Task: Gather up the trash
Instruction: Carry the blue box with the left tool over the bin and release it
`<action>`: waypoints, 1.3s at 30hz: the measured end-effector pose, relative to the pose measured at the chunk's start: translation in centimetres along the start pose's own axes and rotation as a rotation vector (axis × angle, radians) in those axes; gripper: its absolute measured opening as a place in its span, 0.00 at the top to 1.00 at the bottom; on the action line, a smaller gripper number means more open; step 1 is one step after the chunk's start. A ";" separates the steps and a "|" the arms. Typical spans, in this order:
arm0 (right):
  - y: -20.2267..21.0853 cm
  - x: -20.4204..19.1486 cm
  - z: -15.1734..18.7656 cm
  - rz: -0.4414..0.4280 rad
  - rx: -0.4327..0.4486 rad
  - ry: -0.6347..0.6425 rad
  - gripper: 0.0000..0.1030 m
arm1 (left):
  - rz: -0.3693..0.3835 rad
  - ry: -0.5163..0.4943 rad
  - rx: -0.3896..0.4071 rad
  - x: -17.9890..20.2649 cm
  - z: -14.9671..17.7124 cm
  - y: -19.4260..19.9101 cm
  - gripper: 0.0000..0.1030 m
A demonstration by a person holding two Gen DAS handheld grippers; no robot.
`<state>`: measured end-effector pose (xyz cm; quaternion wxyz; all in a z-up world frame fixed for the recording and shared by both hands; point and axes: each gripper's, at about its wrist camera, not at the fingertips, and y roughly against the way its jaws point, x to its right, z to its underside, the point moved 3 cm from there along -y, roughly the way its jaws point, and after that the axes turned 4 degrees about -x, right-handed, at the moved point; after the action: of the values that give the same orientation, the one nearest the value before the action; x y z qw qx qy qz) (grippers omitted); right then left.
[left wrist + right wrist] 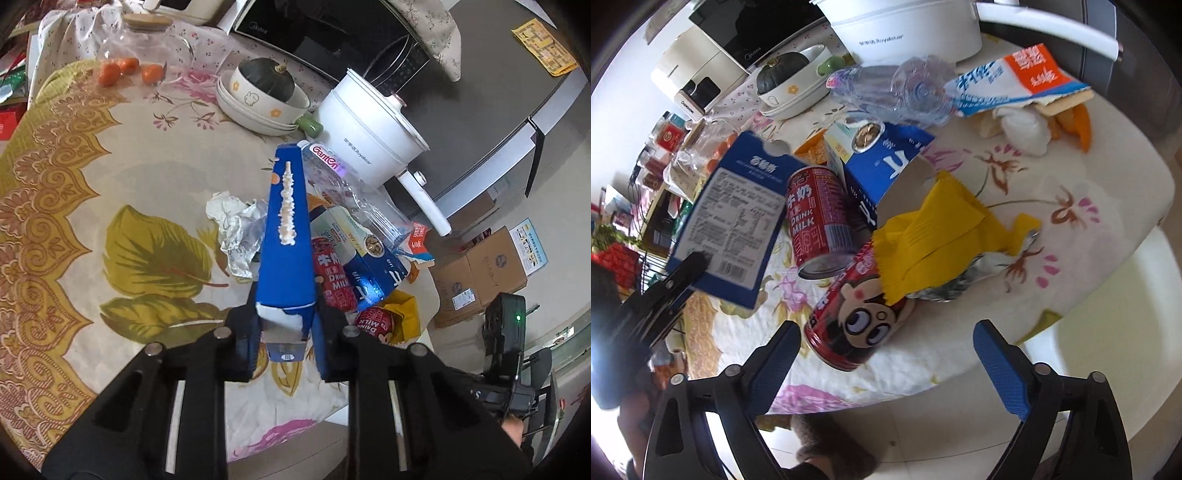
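While my left gripper [286, 332] holds the flat blue box [287, 236] clamped edge-on between its jaws, my right gripper [886, 350] gapes wide, the red can [855, 321] just ahead between them.

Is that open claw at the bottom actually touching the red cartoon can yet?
Apart. The right wrist view shows the right gripper open, bare tablecloth visible between its fingers and the red cartoon can.

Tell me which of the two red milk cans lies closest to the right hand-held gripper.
The red can with the cartoon face, partly under the yellow wrapper, just ahead of the open right hand-held gripper. The other red can, marked DRINK MILK, lies farther back against the blue carton.
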<state>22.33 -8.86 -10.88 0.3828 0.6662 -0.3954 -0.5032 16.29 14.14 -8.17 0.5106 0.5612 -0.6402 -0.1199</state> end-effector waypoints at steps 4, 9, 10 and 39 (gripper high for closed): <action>-1.2 -0.7 -0.4 -0.039 -0.005 -0.034 0.19 | -0.041 -0.022 0.016 -0.7 0.6 1.8 0.76; -2.7 -0.7 -0.9 -0.097 -0.016 -0.112 0.27 | -0.073 -0.042 0.033 -1.3 1.2 3.4 0.76; -3.1 -0.6 -1.0 -0.110 -0.022 -0.130 0.30 | -0.076 -0.044 0.034 -1.3 1.4 3.6 0.76; 4.6 -2.8 2.2 -0.358 0.003 0.001 0.42 | -0.024 -0.038 0.130 0.5 2.6 7.3 0.76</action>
<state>19.05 -8.33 -6.07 0.2862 0.7267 -0.2709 -0.5627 9.97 15.12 -3.71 0.4592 0.5984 -0.6497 -0.0947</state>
